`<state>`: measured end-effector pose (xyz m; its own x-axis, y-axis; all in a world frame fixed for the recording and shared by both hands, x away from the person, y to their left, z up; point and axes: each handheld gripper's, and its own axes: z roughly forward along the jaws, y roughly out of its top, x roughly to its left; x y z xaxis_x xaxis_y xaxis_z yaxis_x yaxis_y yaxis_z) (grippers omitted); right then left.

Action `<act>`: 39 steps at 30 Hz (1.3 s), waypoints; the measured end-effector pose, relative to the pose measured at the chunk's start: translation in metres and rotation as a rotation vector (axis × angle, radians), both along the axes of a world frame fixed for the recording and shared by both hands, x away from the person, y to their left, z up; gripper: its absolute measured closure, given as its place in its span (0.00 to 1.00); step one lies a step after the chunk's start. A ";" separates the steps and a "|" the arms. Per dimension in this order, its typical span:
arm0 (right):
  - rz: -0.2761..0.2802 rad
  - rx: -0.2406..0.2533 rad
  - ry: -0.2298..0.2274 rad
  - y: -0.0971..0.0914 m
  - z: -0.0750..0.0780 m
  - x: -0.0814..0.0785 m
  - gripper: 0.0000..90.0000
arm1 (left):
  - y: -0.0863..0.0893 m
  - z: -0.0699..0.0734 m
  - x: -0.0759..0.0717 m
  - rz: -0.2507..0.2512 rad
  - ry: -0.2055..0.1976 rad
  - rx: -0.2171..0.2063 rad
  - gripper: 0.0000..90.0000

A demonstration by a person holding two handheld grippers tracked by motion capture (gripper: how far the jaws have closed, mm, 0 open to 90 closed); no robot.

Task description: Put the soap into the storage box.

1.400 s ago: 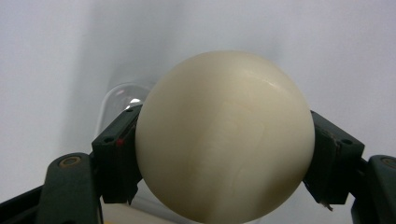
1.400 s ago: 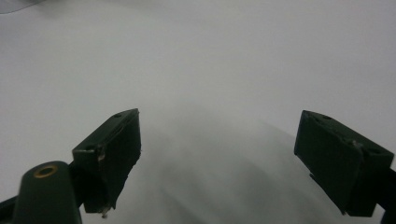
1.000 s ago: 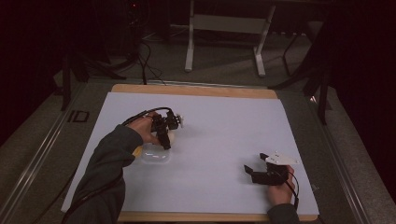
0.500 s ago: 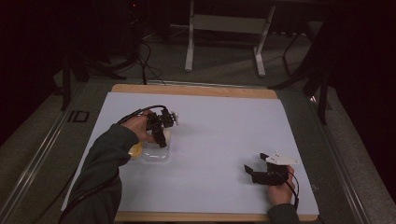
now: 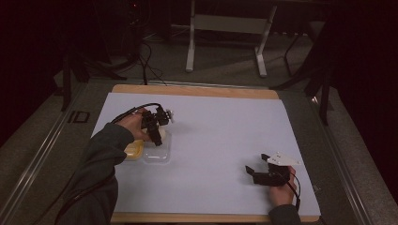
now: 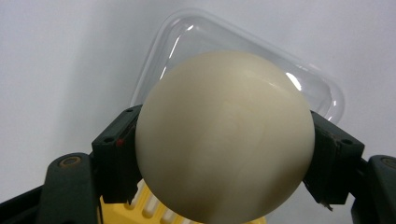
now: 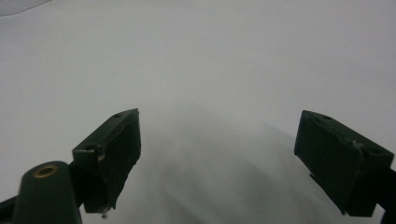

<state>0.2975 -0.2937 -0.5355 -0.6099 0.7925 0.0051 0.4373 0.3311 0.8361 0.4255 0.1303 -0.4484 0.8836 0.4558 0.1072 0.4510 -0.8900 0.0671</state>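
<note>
— Cream ball (image 6: 224,140): where did you have it?
— Clamped between the jaws of your left gripper (image 6: 224,154), held directly above a clear plastic lid (image 6: 308,88); a yellow tray (image 6: 140,207) sat just below the jaws, nearer your hand.
— Right gripper (image 7: 217,158)?
— Jaws stood wide apart, nothing between them, resting low over the white table sheet (image 7: 210,56), well apart from your left gripper.

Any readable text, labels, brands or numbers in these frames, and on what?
None can be read.
The cream ball held in the left hand-held gripper, the clear plastic lid and the white table cover show no print.
The right hand-held gripper bears no marking.
</note>
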 end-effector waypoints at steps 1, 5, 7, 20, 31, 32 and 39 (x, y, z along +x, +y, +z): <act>0.000 0.000 0.000 0.000 0.000 0.000 0.16 | 0.000 0.000 0.000 0.000 0.000 0.000 0.28; 0.000 -0.001 0.000 0.000 0.000 0.000 0.16 | 0.005 0.000 0.001 0.013 0.000 0.001 0.28; 0.000 -0.001 0.000 0.000 0.000 0.000 0.16 | 0.008 0.001 0.001 0.022 0.002 -0.004 0.28; -0.001 -0.001 0.001 0.000 0.000 0.000 0.16 | 0.022 0.005 0.002 0.054 -0.004 -0.006 0.28; -0.001 -0.001 0.002 0.000 0.000 0.000 0.16 | 0.031 0.008 0.002 0.075 -0.012 -0.023 0.28; -0.001 0.000 0.002 0.000 0.000 0.000 0.16 | 0.031 0.009 0.002 0.075 -0.013 -0.023 0.28; -0.001 0.000 0.001 0.000 0.000 0.000 0.16 | 0.034 0.010 0.002 0.082 -0.015 -0.016 0.28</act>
